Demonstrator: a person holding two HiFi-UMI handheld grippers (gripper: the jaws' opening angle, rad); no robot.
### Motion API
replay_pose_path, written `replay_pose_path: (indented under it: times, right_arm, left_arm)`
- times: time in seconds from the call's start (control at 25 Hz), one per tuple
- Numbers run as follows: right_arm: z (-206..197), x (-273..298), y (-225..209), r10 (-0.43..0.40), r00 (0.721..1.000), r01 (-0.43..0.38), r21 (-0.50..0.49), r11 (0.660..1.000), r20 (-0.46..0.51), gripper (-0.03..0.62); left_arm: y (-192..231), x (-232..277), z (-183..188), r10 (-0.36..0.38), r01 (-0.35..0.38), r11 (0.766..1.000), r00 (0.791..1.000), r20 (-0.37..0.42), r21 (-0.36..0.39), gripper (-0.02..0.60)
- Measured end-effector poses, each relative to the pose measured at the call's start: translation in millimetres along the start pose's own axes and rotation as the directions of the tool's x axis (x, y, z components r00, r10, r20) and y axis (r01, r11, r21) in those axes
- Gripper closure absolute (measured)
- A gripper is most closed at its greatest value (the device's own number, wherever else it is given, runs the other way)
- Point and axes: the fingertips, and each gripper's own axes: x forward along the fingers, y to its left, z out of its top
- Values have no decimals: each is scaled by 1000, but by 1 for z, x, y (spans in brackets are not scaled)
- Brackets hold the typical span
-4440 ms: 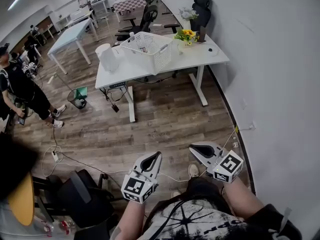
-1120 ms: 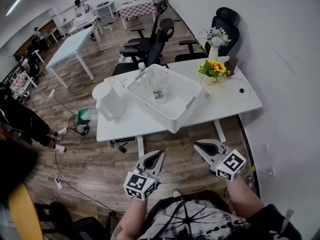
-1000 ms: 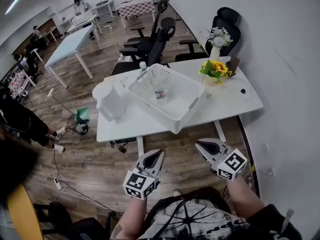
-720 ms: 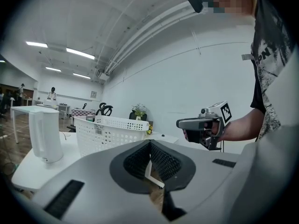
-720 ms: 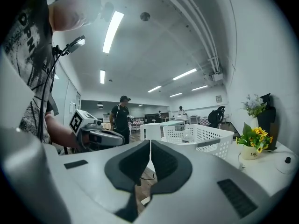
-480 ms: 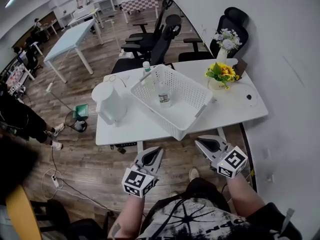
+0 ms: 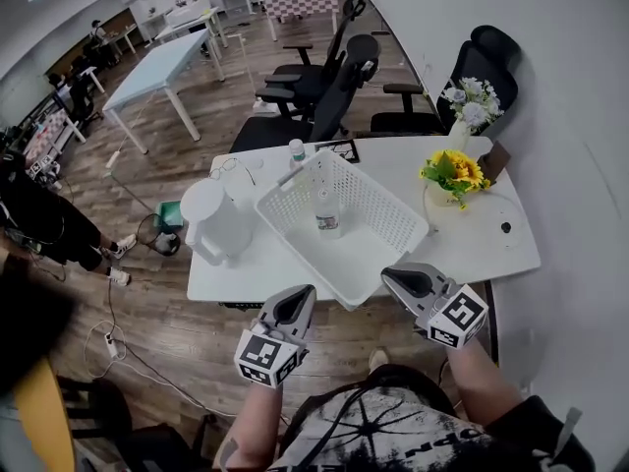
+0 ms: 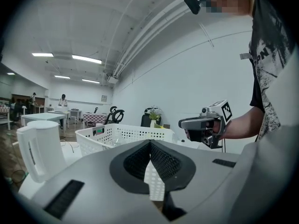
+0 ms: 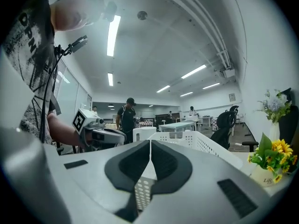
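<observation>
A white perforated basket [image 7: 385, 210] sits tilted on a white desk [image 7: 491, 254], with a clear plastic bottle [image 7: 325, 213] inside it. My left gripper [image 7: 303, 295] hovers shut and empty just before the desk's near edge, below the basket's front corner. My right gripper [image 7: 391, 279] is shut and empty too, level with the basket's near right side. In the left gripper view the basket [image 8: 122, 134] lies straight ahead past the left gripper [image 8: 150, 143]. In the right gripper view the basket [image 9: 202, 142] shows beyond the right gripper [image 9: 150, 143].
A white kettle [image 7: 215, 219] stands on the desk left of the basket, a second bottle [image 7: 297, 153] behind it. A sunflower pot [image 7: 452, 177] and a white-flower vase [image 7: 464, 101] stand at the right. Black office chairs [image 7: 339, 82] line the far side. People [image 7: 39, 220] stand at the left.
The desk and basket have come much closer as I walked up to them. Both grippers stay shut, held in front of me and now at the desk's near edge.
</observation>
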Motion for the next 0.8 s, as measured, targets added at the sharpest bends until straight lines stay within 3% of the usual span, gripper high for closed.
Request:
replay_pose_path:
  times: [0.48,0.64,0.8]
  right_arm:
    - [-1,2,-48,145,989,-145,-1,989,-17,571]
    - [-6,0,-58,183,983,-182,9,983,-6,571]
    - [-4,-4,-62,198,980,-198,8,980,12,571]
  left_arm:
    - [29,31,13,156,-156,988,988,7,-21,571]
    - [33,42,17,179,-179,983,984,-13,32,571]
    - [45,54,28,194,-182,974,977,-83,134,571]
